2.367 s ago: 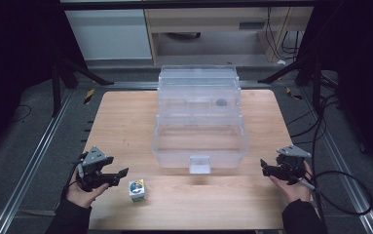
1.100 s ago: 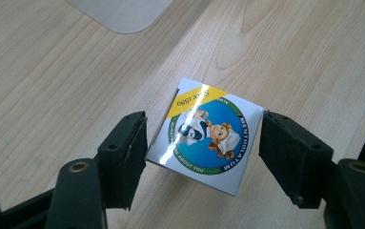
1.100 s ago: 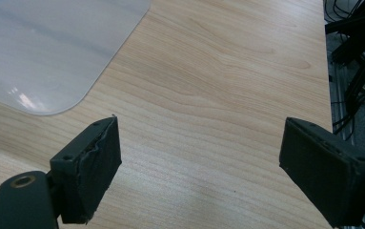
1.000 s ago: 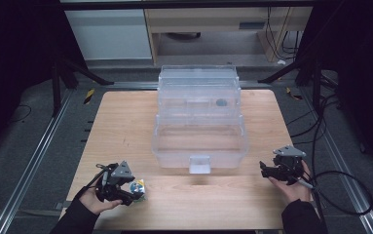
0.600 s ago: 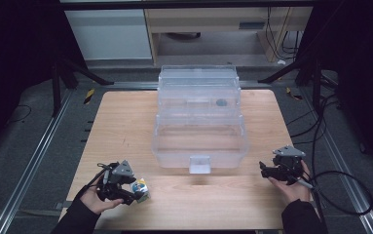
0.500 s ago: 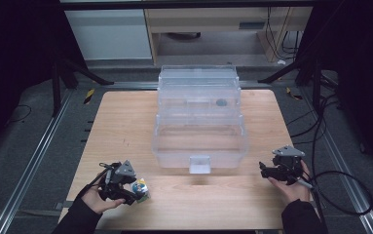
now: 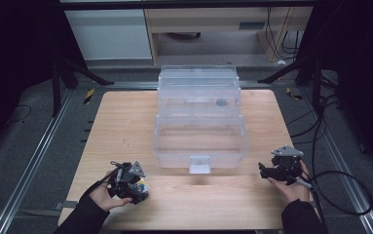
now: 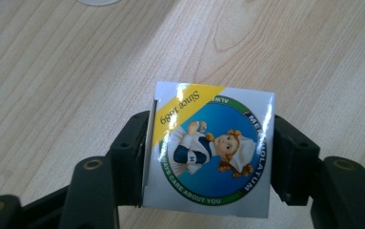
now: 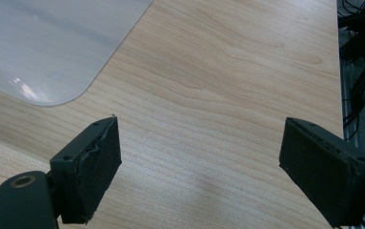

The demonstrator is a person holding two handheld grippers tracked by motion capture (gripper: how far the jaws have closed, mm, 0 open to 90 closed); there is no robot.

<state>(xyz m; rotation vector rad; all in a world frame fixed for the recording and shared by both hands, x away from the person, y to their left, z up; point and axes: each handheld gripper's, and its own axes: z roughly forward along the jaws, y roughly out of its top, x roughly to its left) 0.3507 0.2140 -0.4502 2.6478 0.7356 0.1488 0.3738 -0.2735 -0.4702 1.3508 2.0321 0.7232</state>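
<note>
A small white box (image 8: 211, 152) with a blue round picture label and a yellow corner band sits between my left gripper's (image 8: 208, 157) jaws, which press on its two sides. In the high view that left gripper (image 7: 134, 186) is at the table's front left, over the small box (image 7: 140, 185). My right gripper (image 9: 201, 179) stands open over bare wood, nothing between its pads. From above, the right gripper (image 7: 271, 173) rests at the front right, beside the clear bin's (image 7: 199, 122) right front corner.
The large clear plastic bin fills the table's middle, with a small latch tab (image 7: 199, 164) at its front wall and a dark round item (image 7: 221, 103) inside. Its rounded corner (image 9: 51, 52) lies up-left of the right gripper. Cables (image 7: 342, 195) trail off the right edge.
My left gripper moved right from the table's left edge to the small box and closed on it. The right gripper has barely moved.
</note>
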